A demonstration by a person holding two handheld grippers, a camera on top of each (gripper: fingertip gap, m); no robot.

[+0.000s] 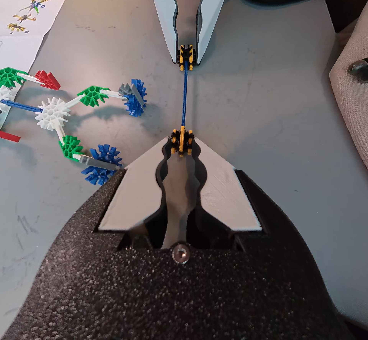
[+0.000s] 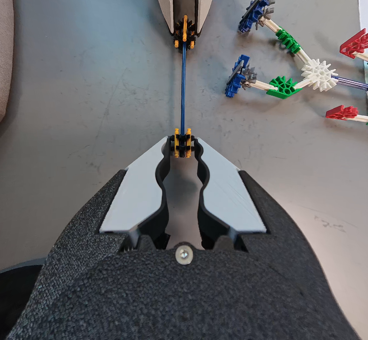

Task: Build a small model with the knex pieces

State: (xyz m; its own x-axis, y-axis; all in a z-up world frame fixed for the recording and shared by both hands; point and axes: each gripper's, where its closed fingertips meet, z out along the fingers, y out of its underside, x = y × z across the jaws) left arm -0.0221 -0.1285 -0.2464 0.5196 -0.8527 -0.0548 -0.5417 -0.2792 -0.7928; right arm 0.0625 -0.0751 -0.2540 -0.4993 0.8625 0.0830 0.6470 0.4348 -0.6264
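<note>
A thin blue rod [image 1: 184,97] joins two small black-and-yellow wheel pieces. My left gripper [image 1: 182,143] is shut on one wheel piece [image 1: 181,142]. My right gripper [image 2: 182,144] is shut on the other wheel piece [image 2: 182,143]. The two grippers face each other tip to tip above the grey table. The right gripper shows at the top of the left wrist view [image 1: 186,55]. The left gripper shows at the top of the right wrist view [image 2: 184,29]. The rod [image 2: 183,87] runs straight between them.
A built model of white, green, blue, grey and red connector pieces [image 1: 52,113] lies on the table [image 1: 258,111] to my left; it also shows in the right wrist view [image 2: 318,75]. An instruction sheet [image 1: 25,1] lies at the far left. A beige cushion edge [image 1: 350,99] is at the right. The left gripper's tips are roughly 11 cm from the right gripper's.
</note>
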